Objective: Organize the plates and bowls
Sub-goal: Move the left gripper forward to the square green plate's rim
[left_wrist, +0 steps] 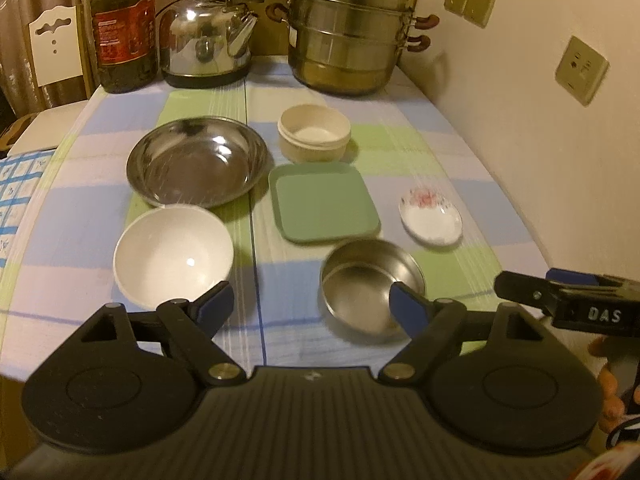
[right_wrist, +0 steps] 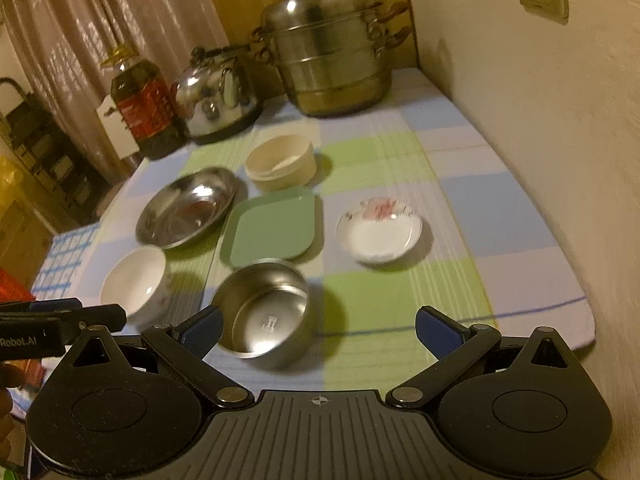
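On the checked tablecloth lie a steel plate (left_wrist: 198, 160) (right_wrist: 186, 206), a cream bowl (left_wrist: 314, 132) (right_wrist: 280, 162), a green square plate (left_wrist: 322, 200) (right_wrist: 272, 228), a small flowered white dish (left_wrist: 431, 216) (right_wrist: 380, 230), a white bowl (left_wrist: 172, 254) (right_wrist: 136, 280) and a small steel bowl (left_wrist: 370, 284) (right_wrist: 264, 308). My left gripper (left_wrist: 312, 300) is open and empty, between the white bowl and the steel bowl at the front. My right gripper (right_wrist: 318, 326) is open and empty, just right of the steel bowl; it also shows in the left wrist view (left_wrist: 560, 300).
At the back of the table stand an oil bottle (left_wrist: 124, 28), a steel kettle (left_wrist: 208, 40) and a stacked steel steamer pot (left_wrist: 348, 28). A wall (left_wrist: 540, 140) with sockets runs along the right edge. A chair (left_wrist: 52, 48) stands at the far left.
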A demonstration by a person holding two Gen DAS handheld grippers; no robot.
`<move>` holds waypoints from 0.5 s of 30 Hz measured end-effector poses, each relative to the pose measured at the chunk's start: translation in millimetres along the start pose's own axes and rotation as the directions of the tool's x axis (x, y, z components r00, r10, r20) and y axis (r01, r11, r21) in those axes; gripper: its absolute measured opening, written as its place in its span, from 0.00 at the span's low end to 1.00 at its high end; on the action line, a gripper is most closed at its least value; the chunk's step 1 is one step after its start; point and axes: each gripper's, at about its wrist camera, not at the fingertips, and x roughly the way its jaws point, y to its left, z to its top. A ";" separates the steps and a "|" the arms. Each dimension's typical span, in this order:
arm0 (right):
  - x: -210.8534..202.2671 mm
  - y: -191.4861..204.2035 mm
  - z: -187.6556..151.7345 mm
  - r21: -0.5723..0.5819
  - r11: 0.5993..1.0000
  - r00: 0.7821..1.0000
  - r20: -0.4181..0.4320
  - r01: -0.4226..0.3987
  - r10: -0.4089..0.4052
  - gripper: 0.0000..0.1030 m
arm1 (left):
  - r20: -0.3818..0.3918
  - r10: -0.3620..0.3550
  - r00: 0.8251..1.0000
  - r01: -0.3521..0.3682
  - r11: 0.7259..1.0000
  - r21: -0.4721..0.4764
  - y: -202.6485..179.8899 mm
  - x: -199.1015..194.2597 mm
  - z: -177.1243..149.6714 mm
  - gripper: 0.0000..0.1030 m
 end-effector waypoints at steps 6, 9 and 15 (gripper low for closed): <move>17.4 -13.9 17.0 0.016 0.999 0.998 0.051 -0.027 0.027 0.96 | 0.000 -0.006 1.000 0.006 1.000 -0.004 6.5 34.8 26.4 0.69; 29.9 -16.7 25.6 0.012 1.000 0.999 0.044 -0.026 0.025 0.89 | -0.009 -0.014 1.000 0.014 1.000 -0.001 10.1 54.9 38.4 0.67; 55.7 -21.9 42.0 0.025 0.999 0.999 0.043 -0.029 0.028 0.85 | -0.029 -0.024 0.999 0.025 0.999 0.024 16.1 94.0 57.3 0.55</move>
